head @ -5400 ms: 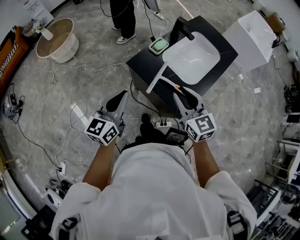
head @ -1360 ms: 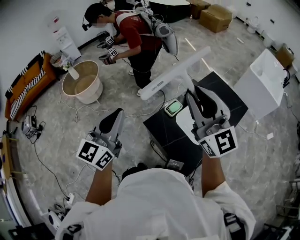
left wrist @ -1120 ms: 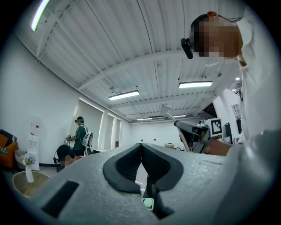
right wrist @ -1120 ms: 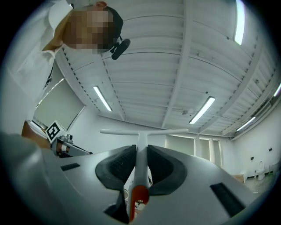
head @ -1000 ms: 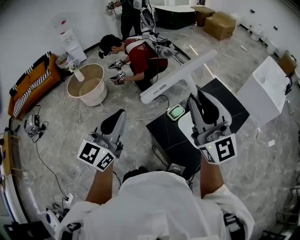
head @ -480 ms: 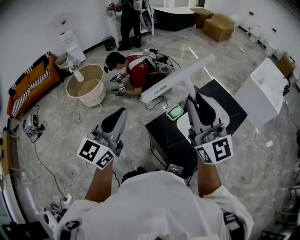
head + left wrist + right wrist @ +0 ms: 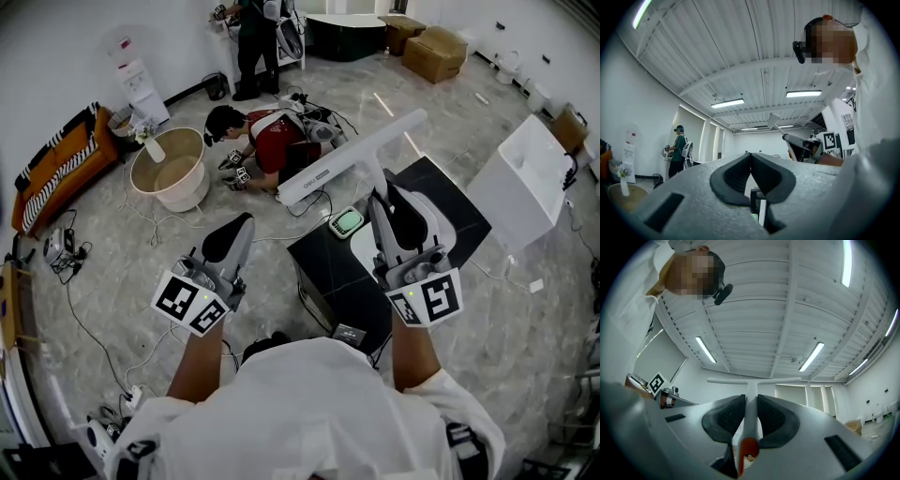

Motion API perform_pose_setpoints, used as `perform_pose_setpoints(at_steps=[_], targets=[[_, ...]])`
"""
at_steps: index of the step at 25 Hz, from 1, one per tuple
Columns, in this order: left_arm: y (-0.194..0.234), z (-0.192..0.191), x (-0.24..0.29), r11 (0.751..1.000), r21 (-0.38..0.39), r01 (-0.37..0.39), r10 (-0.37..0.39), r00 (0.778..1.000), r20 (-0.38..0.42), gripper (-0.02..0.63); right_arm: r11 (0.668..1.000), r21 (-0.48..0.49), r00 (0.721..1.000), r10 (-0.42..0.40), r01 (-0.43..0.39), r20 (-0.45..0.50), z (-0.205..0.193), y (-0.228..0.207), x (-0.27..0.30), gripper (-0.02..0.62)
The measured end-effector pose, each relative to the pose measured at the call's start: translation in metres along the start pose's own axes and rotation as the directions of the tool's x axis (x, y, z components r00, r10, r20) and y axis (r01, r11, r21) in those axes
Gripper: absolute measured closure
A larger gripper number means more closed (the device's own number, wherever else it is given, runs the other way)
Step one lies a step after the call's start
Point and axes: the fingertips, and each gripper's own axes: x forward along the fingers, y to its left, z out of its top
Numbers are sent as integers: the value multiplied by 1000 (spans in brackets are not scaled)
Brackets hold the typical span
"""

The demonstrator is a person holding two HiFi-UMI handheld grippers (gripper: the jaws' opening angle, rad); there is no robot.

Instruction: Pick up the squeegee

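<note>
While it points upward, right gripper (image 7: 392, 197) clamps squeegee (image 7: 352, 156).

My grey claws, white shirt

My left gripper (image 7: 236, 228) and right gripper (image 7: 382, 197) are pale grey moulded shells with black ribbed pads (image 7: 724, 420); each carries a white cube (image 7: 190, 303) printed with black square markers, and I wear a white short-sleeved shirt (image 7: 309, 412).
</note>
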Motion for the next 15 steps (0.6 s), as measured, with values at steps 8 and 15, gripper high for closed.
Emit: perform_pose_setpoints(at_steps=[8,15], targets=[[-3,-2,3,1000,-7,11,-11,1000,-9,591,1000,5,1000,11,-11,1,-1,-1,-2,511],[-10,-4,8,999,-14,43,-43,999,-9,591,999,40,1000,18,-18,-5,-9,-2,-5,511]])
